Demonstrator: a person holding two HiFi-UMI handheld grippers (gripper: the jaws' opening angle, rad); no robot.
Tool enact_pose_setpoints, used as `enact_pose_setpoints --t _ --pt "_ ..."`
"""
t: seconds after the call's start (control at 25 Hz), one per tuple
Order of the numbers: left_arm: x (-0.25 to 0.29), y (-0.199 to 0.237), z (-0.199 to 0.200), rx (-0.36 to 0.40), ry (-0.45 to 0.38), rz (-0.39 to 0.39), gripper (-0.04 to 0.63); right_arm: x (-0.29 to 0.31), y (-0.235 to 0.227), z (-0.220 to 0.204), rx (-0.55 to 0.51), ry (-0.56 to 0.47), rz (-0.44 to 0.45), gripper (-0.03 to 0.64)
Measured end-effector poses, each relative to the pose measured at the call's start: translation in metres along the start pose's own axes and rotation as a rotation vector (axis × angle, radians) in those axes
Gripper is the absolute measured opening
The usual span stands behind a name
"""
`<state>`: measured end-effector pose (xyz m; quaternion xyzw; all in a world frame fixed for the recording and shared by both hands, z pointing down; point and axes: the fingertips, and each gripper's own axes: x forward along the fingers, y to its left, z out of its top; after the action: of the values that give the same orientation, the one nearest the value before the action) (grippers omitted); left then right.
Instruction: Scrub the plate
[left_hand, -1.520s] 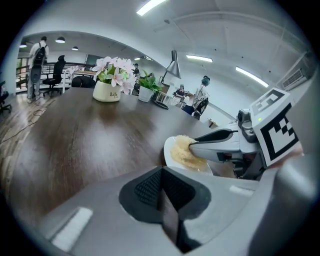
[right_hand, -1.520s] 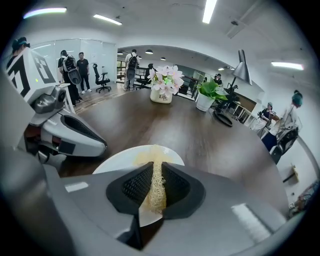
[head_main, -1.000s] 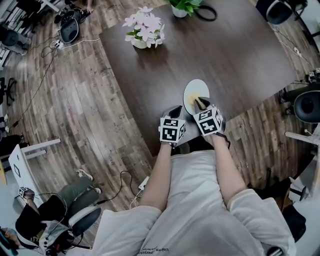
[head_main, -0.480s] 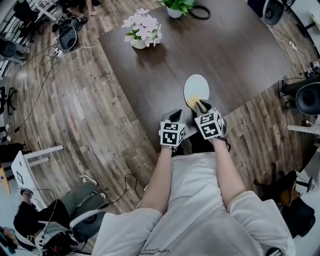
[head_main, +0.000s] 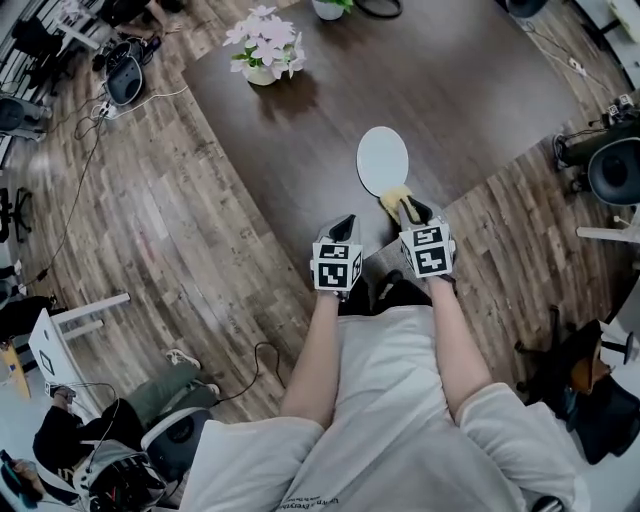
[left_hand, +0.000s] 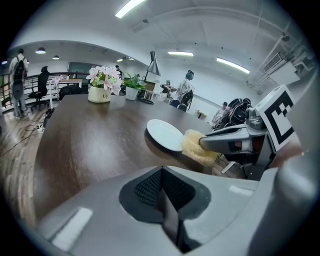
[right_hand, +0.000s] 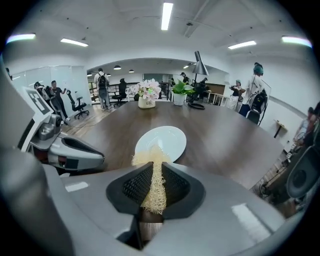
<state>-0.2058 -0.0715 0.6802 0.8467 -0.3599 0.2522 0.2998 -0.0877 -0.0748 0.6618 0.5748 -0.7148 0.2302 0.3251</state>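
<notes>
A white plate lies near the front edge of the dark wooden table. My right gripper is shut on a yellow scrub pad, which sits just short of the plate's near rim. In the right gripper view the scrub pad is pinched between the jaws, with the plate right ahead. My left gripper hangs to the left of it, at the table's edge, shut with nothing in it. The left gripper view shows the plate and the scrub pad off to the right.
A pot of pink flowers stands at the table's far left, a green plant at the far end. Office chairs and cables lie around on the wooden floor. A seated person is at lower left.
The right gripper with the scrub pad has drawn back off the plate to its near rim. The head view has shifted, so the table sits higher in the picture.
</notes>
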Motion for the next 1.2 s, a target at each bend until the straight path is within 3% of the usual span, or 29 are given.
enact_pose_setpoints --t 0.24,0.48,0.8,1.2 --pt "-0.016 0.004 0.005 -0.079 -0.012 0.059 0.000 -0.025 -0.016 0.013 0.120 -0.078 -0.007 0.074" --pt "-0.036 -0.037 0.039 -0.031 -0.071 0.091 0.000 -0.064 -0.021 0.011 0.161 -0.173 0.032 0.074" --pt "-0.080 -0.095 0.049 0.009 -0.148 0.088 0.000 -0.111 -0.021 -0.002 0.232 -0.231 0.024 0.069" --pt "-0.112 -0.105 0.030 0.017 -0.199 0.150 0.000 -0.133 -0.021 -0.009 0.223 -0.275 0.018 0.066"
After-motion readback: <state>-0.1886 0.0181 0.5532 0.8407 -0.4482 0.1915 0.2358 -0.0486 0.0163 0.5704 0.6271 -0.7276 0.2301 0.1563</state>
